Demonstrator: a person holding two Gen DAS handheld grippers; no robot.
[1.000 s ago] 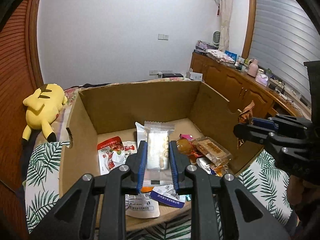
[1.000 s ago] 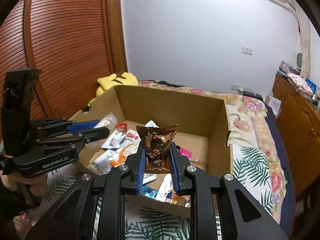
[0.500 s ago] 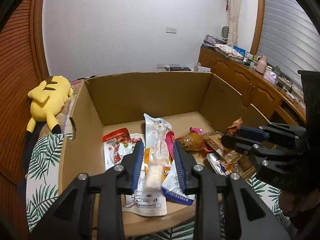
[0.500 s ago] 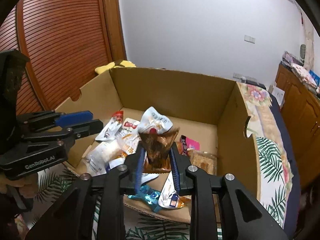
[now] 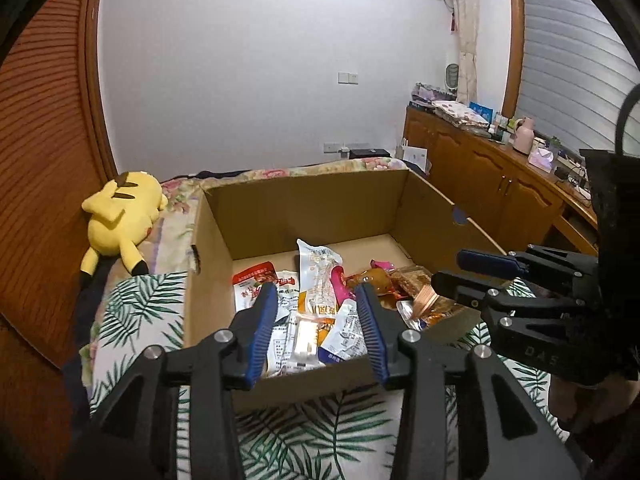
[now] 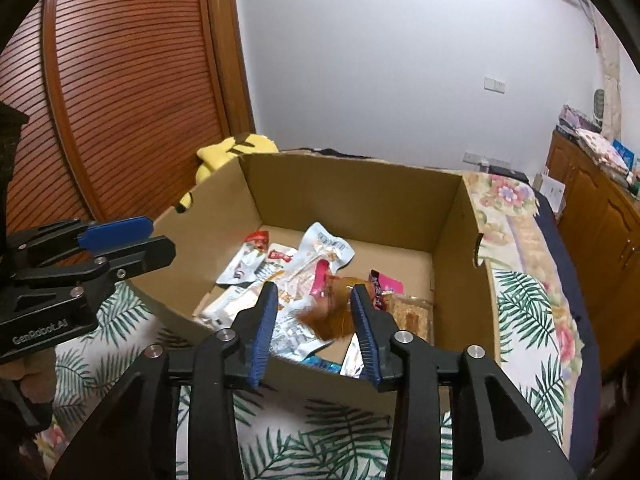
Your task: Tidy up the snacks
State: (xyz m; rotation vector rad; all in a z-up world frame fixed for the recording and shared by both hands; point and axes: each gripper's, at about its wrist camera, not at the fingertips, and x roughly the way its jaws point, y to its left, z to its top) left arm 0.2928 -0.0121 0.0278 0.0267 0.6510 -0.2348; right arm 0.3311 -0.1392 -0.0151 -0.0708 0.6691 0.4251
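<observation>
Yellow plush toy (image 5: 120, 216) lies left of the cardboard box (image 5: 304, 204), where many snack packets (image 5: 316, 280) already sit, and both the left gripper (image 5: 318, 322) and right gripper (image 6: 314, 320) hang wide apart, holding nothing.

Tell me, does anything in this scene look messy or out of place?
The snack packets lie jumbled and overlapping in the cardboard box, not in rows. A brown packet shows blurred between the open right gripper, seemingly mid-fall. A Pikachu plush lies sprawled beside the box.
</observation>
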